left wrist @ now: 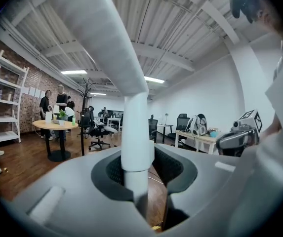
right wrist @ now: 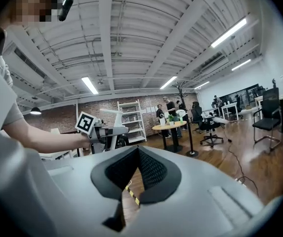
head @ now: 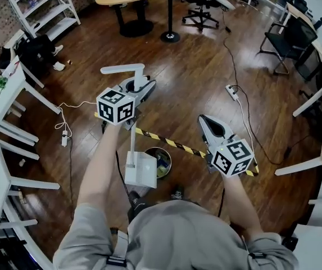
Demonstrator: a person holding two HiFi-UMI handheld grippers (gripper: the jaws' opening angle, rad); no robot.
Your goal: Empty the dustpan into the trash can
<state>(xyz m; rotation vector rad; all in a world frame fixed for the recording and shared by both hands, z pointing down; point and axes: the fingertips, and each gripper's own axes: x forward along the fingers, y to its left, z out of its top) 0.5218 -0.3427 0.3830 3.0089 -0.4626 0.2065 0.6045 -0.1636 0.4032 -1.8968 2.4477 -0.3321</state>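
Left gripper (head: 141, 86) pinches the white handle of the dustpan (head: 140, 170). Pan hangs at its 6 o'clock, overlapping the left rim of the trash can (head: 164, 161), which sits at the pan's 3 o'clock. Right gripper (head: 204, 118), at 4 o'clock of the left: jaws pressed together, nothing between.

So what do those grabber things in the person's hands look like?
The left gripper and right gripper are grey, pointed shells with black textured pads inside the jaws. Each carries a white cube printed with black square markers. The person wears a grey short-sleeved shirt.
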